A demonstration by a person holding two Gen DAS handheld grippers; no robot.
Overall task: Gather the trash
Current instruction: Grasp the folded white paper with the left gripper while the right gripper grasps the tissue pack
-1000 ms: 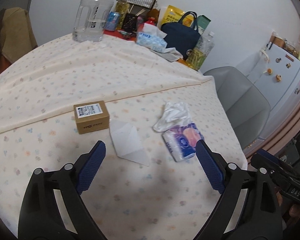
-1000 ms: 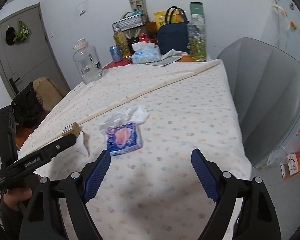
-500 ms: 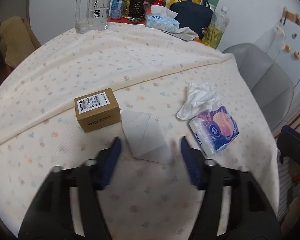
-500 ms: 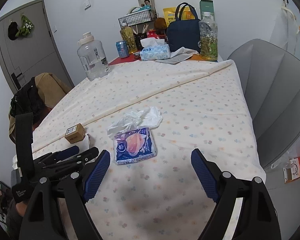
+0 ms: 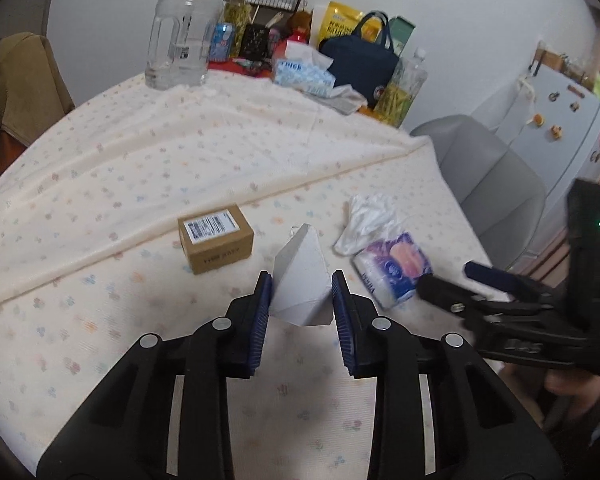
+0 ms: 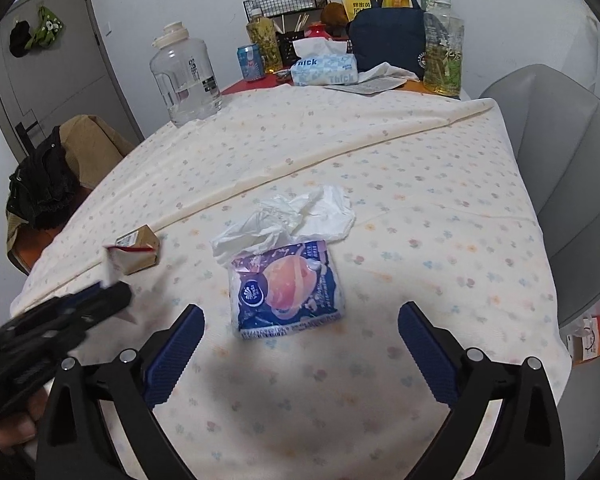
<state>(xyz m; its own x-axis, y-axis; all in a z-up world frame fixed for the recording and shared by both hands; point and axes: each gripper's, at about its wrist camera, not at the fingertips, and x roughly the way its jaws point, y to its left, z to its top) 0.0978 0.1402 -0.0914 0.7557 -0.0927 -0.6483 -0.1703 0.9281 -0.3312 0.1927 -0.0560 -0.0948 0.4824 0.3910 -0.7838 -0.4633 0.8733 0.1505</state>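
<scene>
Left gripper (image 5: 302, 294), jaws closing, pinches a folded white paper napkin (image 5: 300, 276) by its near edge, its far tip lifted off the flower-print tablecloth (image 5: 140, 152); it is light and limp, so a grip across the fold should hold. Right gripper (image 6: 300, 344), jaws spreading wide with nothing between them, hangs over a purple plastic tissue packet (image 6: 286, 288) — soft, probably slippery — lying against a crumpled white plastic bag (image 6: 296, 218); a small brown cardboard box (image 5: 216, 238) sits near the napkin.
</scene>
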